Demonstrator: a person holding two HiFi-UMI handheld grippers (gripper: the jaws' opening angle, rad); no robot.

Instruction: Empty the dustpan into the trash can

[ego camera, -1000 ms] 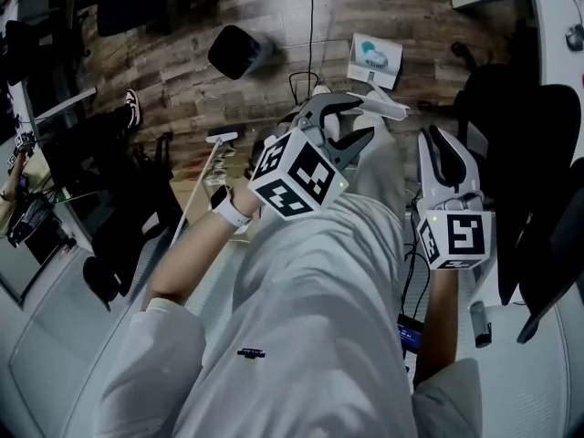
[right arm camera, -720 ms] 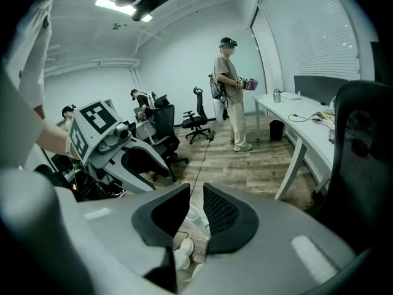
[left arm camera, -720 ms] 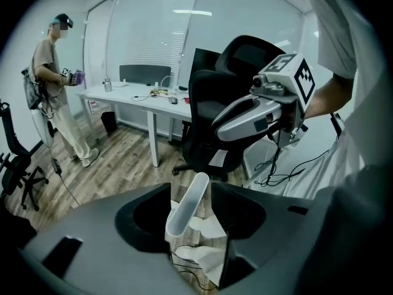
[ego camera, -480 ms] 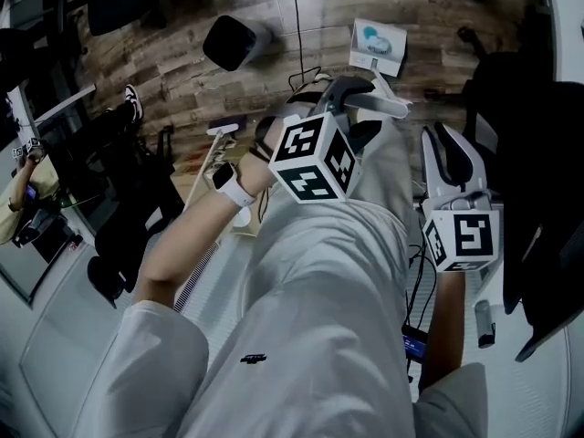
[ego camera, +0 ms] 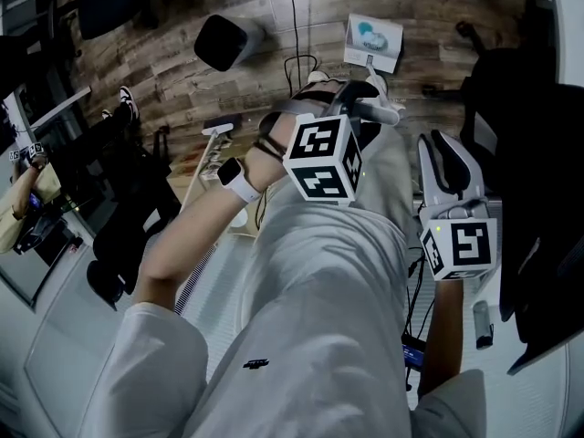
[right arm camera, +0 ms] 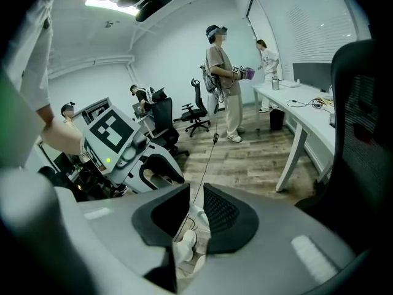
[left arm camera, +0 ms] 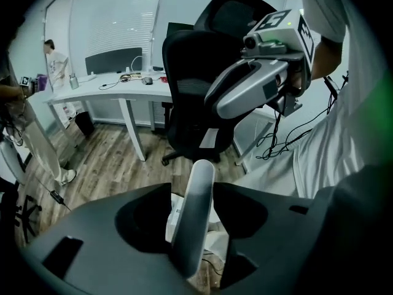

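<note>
A white dustpan (ego camera: 372,42) with teal litter in it stands on the wood floor. Its pale handle (ego camera: 383,109) rises toward me. My left gripper (ego camera: 360,100) is at the top of that handle. In the left gripper view the handle (left arm camera: 193,217) stands between the wide open jaws (left arm camera: 196,192), with a gap showing beside it. My right gripper (ego camera: 445,153) hangs to the right over my leg. Its jaws (right arm camera: 193,195) are a narrow slot apart with nothing in them. The dark trash can (ego camera: 224,42) is at the far left on the floor.
A broom (ego camera: 219,133) with a pale stick lies left of my leg. Cables (ego camera: 301,69) run across the floor by the dustpan. A black office chair (ego camera: 534,162) stands close on the right, and a white desk (left arm camera: 116,88) beyond it. People (right arm camera: 221,82) stand further off.
My left gripper has sunk and rolled, its jaws have widened, and the dustpan handle now stands between them. The right gripper has dropped a little.
</note>
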